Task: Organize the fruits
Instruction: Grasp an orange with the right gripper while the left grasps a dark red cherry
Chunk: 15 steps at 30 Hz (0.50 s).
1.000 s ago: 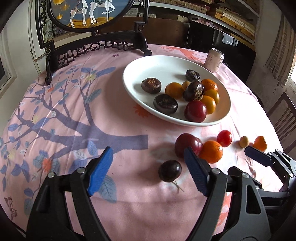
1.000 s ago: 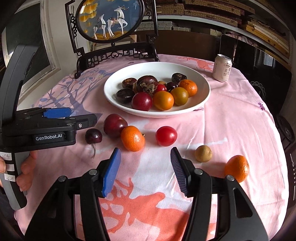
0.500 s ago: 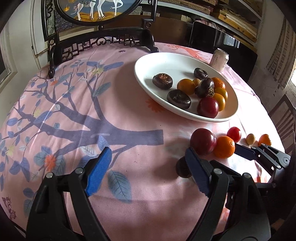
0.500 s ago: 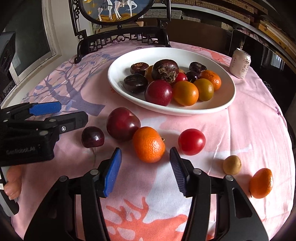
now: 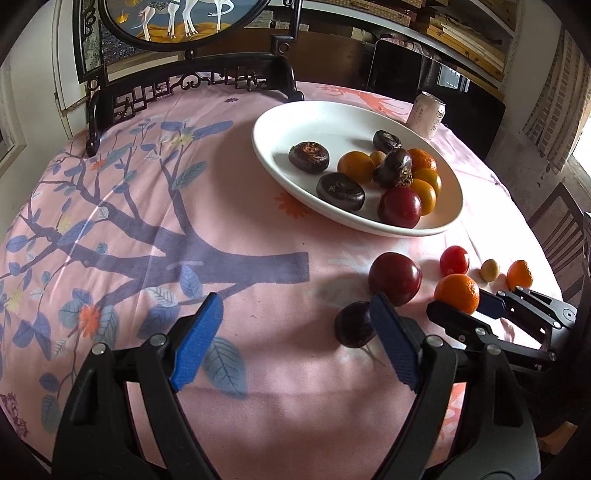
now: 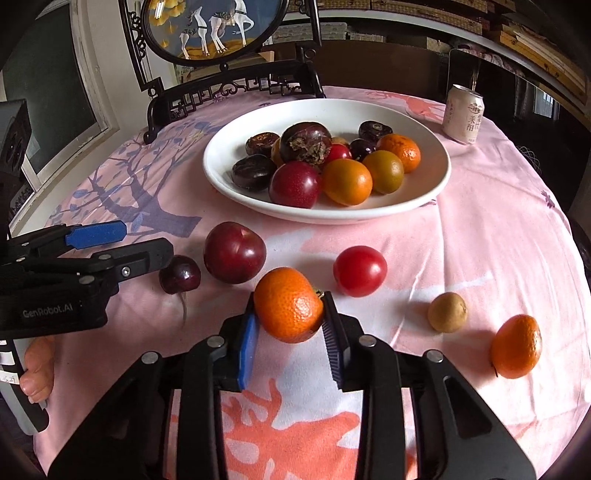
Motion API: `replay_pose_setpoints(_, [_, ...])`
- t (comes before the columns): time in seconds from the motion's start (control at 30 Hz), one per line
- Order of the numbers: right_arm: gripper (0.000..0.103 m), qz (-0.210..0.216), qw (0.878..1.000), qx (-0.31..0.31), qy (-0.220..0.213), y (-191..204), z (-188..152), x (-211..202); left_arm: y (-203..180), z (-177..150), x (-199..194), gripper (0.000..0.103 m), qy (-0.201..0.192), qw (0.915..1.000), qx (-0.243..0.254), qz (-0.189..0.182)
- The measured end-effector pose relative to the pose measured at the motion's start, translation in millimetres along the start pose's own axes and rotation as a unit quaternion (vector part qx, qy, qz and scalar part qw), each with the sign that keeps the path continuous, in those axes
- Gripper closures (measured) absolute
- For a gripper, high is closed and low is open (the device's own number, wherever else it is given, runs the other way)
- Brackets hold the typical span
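Right wrist view: one round dimpled orange mandarin (image 6: 289, 305) sits between the closing right tongs (image 6: 288, 334), pads touching, near the counter's (image 6: 498, 236) front edge. Beside it: one plum (image 6: 234, 252), cherry (image 6: 180, 274), tomato (image 6: 359, 271). Left tongs (image 5: 295, 345) spread, empty.

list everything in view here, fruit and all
plate: 1, white, centre, heaped with ten or more dark, red and orange fruits
mandarin: 2, orange, one between right gripper's pads, one far right
plum: 1, dark red, cloth
cherry: 1, dark, beside left gripper's finger
tomato: 1, red, cloth
small fruit: 1, tan, cloth
can: 1, pale, behind plate
screen: 1, dark frame, rear
tablecloth: 1, pink
left gripper: open, empty
right gripper: closing on mandarin
hand: 1, holding left gripper
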State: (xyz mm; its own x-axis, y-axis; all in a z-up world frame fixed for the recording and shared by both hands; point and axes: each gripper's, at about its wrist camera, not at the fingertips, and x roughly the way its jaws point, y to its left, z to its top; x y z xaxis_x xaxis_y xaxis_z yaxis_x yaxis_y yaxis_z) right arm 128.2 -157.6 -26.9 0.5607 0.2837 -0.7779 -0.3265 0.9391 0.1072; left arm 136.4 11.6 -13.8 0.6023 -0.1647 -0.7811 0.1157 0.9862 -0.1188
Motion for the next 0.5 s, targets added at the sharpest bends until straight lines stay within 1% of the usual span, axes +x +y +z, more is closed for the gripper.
replay_pose_setpoints(0.2, [0.070,0.004,1.000,0.022,-0.009,-9,-15,-13,-15,-7,-1,0.019,0.003,0.9997,0.023,-0.009])
replay_pose_setpoints(0.33, [0.070,0.006,0.999,0.031,-0.017,-13,-20,-19,-24,-11,4,0.019,0.014,0.9990,0.042,-0.012])
replay_pose_setpoints(0.5, [0.070,0.012,0.999,0.034,-0.024,-14,-21,-23,-30,-15,12,0.021,0.022,0.9981,0.058,-0.003])
